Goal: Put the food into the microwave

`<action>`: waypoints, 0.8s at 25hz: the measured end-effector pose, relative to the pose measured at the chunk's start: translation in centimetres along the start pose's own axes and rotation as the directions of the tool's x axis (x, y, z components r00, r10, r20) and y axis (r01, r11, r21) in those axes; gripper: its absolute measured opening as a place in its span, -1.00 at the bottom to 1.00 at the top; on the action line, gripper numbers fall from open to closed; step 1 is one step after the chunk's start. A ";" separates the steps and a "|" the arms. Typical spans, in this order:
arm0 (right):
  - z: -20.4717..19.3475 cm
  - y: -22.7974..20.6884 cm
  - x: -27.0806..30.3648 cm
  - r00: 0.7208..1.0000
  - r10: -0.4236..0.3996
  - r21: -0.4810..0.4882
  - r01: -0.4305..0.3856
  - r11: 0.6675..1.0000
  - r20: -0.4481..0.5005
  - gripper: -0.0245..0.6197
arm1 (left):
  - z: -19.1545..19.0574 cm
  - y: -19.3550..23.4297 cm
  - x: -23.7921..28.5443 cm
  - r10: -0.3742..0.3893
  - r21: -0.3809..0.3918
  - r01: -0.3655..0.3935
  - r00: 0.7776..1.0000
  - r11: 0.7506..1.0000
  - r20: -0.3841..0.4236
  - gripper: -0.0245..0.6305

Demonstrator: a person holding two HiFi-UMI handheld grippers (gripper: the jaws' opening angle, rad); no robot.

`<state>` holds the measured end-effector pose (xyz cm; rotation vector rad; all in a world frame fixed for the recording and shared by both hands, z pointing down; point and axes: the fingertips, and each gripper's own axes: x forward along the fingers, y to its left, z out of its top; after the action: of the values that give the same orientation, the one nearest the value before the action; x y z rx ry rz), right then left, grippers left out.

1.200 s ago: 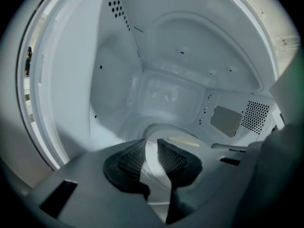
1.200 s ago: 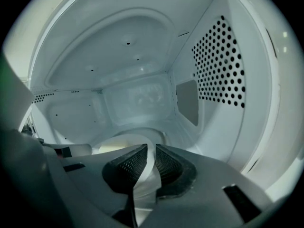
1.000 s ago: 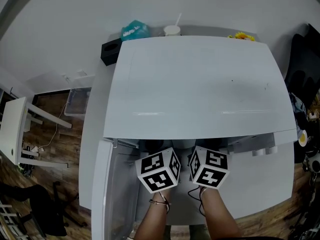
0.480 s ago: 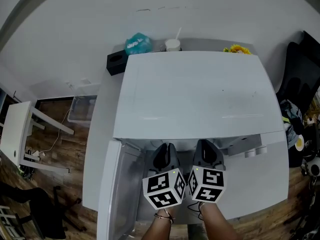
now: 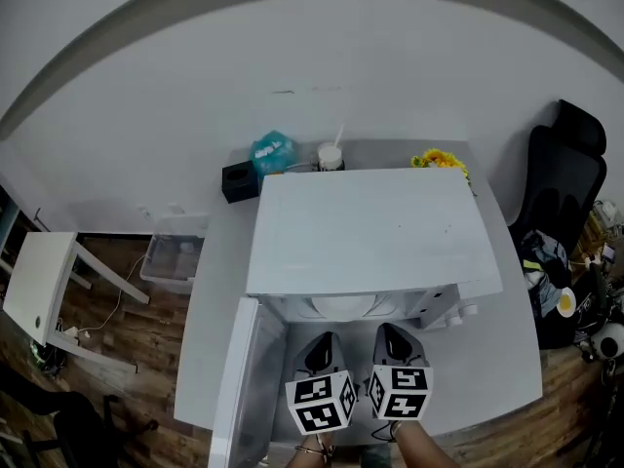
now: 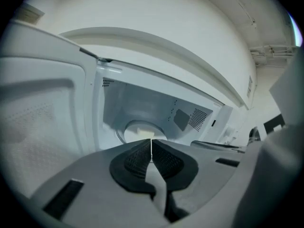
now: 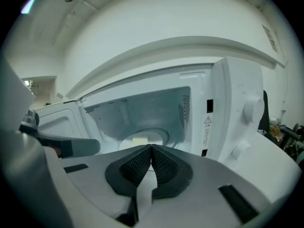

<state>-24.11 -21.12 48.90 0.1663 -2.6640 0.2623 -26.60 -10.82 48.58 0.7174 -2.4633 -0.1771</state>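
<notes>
- left tool (image 6: 151, 142) and right tool (image 7: 151, 147) are both clenched on nothing, just outside the microwave (image 5: 370, 227).
- the food (image 7: 140, 140) (a pale piece) sits on the turntable inside.
- risk: the door (image 5: 244, 378) hangs open, and a clumsy shove could slide the microwave along the surface (image 5: 210, 291).

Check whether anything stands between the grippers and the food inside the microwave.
Nothing visible does. The door stands open at the left, and the food lies on the turntable inside. The left gripper and right gripper, both shut and empty, face it from outside.
</notes>
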 end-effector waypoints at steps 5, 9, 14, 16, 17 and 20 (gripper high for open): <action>0.8 0.3 -3.2 0.999 0.039 -0.055 -0.039 0.998 0.007 -0.87 | -0.4 -1.2 -3.5 -0.024 0.060 0.026 0.999 0.998 -0.033 -0.91; 1.5 1.6 -5.0 0.997 0.073 -0.082 -0.071 0.994 0.019 -0.87 | -0.1 -2.5 -5.5 -0.051 0.067 0.054 0.998 0.996 -0.039 -0.91; 1.5 4.0 -7.9 0.990 0.130 -0.174 -0.119 0.977 0.048 -0.87 | 1.3 -3.9 -8.3 -0.109 0.096 0.108 0.994 0.989 0.008 -0.91; 1.2 4.3 -8.8 0.988 0.141 -0.175 -0.130 0.976 0.055 -0.87 | 1.6 -4.0 -9.2 -0.111 0.121 0.106 0.993 0.987 0.030 -0.91; 1.1 4.4 -9.2 0.988 0.148 -0.163 -0.137 0.977 0.053 -0.87 | 1.6 -4.0 -9.6 -0.107 0.129 0.102 0.994 0.986 0.034 -0.91; 0.7 4.7 -10.8 0.985 0.165 -0.140 -0.157 0.978 0.049 -0.87 | 0.6 -4.0 -10.8 -0.102 0.140 0.097 0.995 0.985 0.024 -0.91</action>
<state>-15.59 -15.93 42.67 -0.0872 -2.7472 0.1272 -17.54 -8.55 41.78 0.9047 -2.4892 -0.0548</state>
